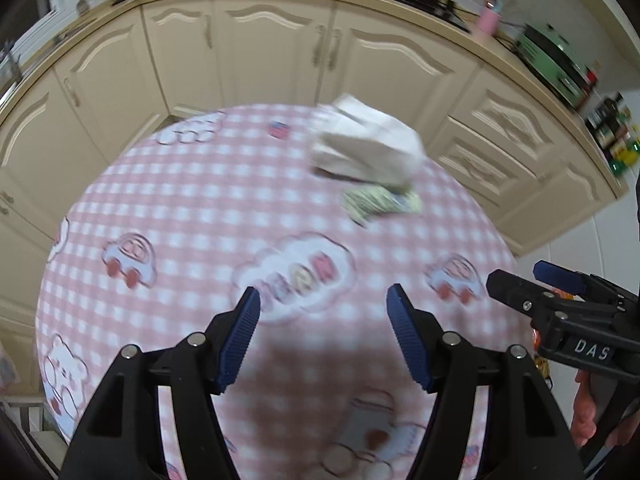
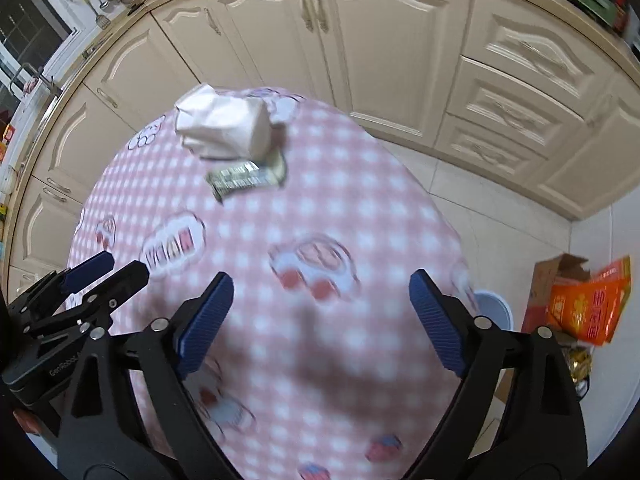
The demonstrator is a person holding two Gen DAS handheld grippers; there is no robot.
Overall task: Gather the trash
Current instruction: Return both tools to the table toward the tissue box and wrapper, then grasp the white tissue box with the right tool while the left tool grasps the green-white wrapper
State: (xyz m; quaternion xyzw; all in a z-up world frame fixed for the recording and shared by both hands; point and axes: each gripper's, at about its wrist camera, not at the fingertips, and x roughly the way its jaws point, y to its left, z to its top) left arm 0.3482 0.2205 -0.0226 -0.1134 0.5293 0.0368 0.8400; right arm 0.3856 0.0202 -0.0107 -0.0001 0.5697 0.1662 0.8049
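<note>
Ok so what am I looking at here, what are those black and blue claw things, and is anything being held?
Those are two-finger tools a person carries, one per hand, each with a wide-angle camera looking along its fingers. One picture comes from the left hand-held gripper, the other from the right hand-held gripper; each also glimpses the other tool at its edge. Both stand open and hold nothing. Below is a round table with a pink checked tablecloth. On its far side lie a crumpled white paper and a small printed wrapper beside it, probably the trash to collect.

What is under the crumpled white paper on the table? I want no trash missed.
A printed wrapper pokes out from under the white paper, lying on the tablecloth. How far it extends underneath is hidden.
</note>
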